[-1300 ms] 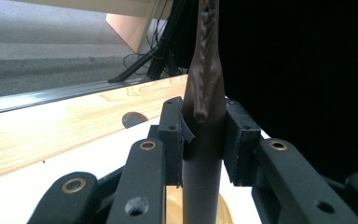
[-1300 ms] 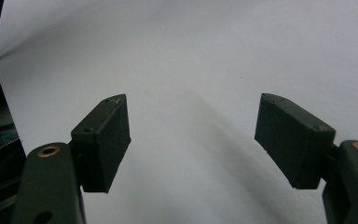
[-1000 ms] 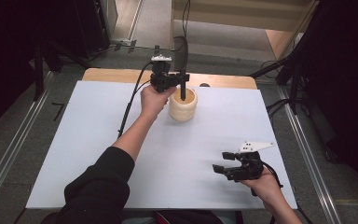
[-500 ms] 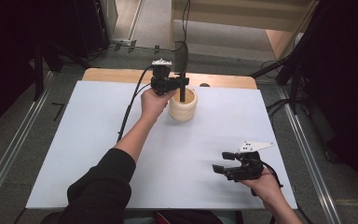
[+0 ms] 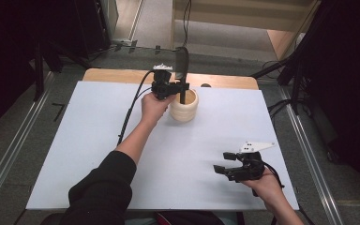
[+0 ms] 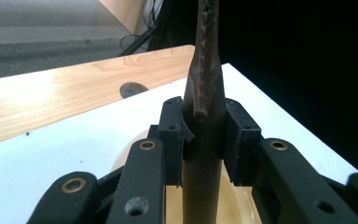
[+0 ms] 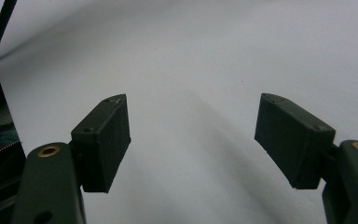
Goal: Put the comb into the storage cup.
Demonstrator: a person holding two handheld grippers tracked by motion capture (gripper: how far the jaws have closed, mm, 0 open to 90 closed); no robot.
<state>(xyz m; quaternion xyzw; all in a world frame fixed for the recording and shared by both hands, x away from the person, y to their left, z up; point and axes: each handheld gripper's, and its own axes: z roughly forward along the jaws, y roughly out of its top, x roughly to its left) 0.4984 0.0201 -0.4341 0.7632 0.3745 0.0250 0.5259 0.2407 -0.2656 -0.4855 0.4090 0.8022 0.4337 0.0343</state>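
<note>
Dark utensil (image 5: 182,70) upright, lower end inside cream holder (image 5: 184,106) near table's (image 5: 84,140) far edge, close to wooden strip (image 6: 51,107). Clamped at handle between closed jaws of left gripper (image 5: 181,86), seen close in left gripper view (image 6: 204,135). Right gripper (image 5: 222,162) near right front corner, jaws spread wide, holding nothing (image 7: 193,135).

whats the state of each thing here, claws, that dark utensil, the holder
left claw: shut on the dark utensil, over the holder
right claw: open, holding nothing, low over the white table cover
dark utensil: upright, lower end inside the holder
holder: upright on the table cover, mouth open
white table cover: flat, bare around the holder
</note>
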